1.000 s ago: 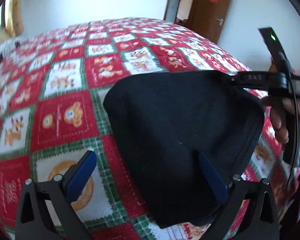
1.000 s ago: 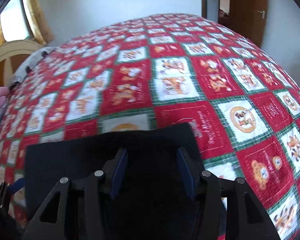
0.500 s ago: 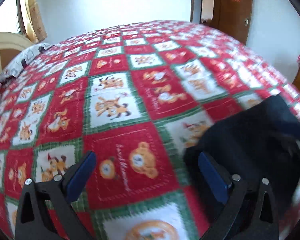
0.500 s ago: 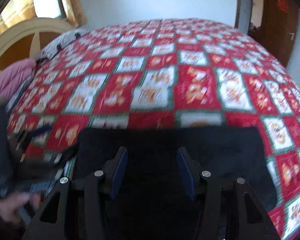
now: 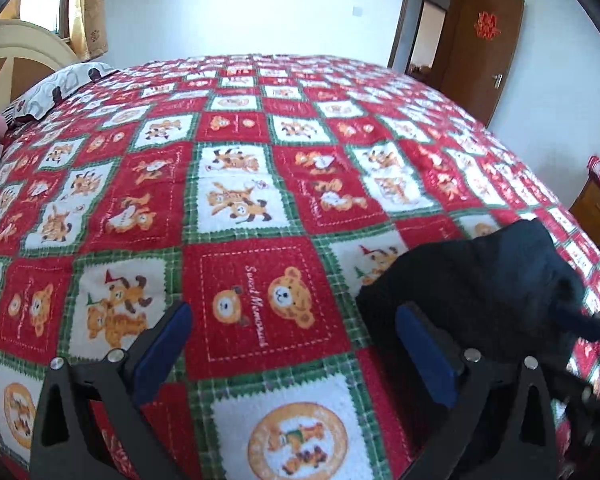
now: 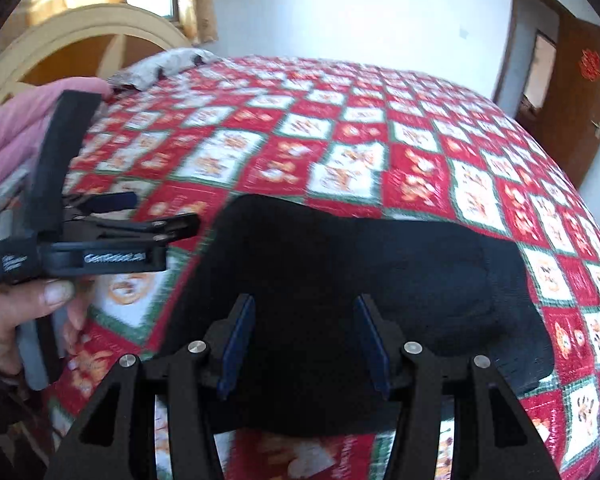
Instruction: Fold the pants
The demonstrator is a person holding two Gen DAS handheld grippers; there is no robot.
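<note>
With the black pants (image 6: 340, 292) lying folded on the quilt (image 5: 260, 208), both the left gripper (image 5: 296, 340) and the right gripper (image 6: 304, 344) are held spread and empty (folding seemingly finished), so only withdrawal or a final smoothing is judged needed.

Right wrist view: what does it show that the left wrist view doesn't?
Only the right wrist view shows the left gripper from outside, open over the quilt beside the pants, and the hand holding it.

Only the left wrist view shows the wooden cabinet past the bed's far side.

Both show the folded black pants on the red patchwork quilt, the brown door and the headboard. The right gripper is open over the pants.
</note>
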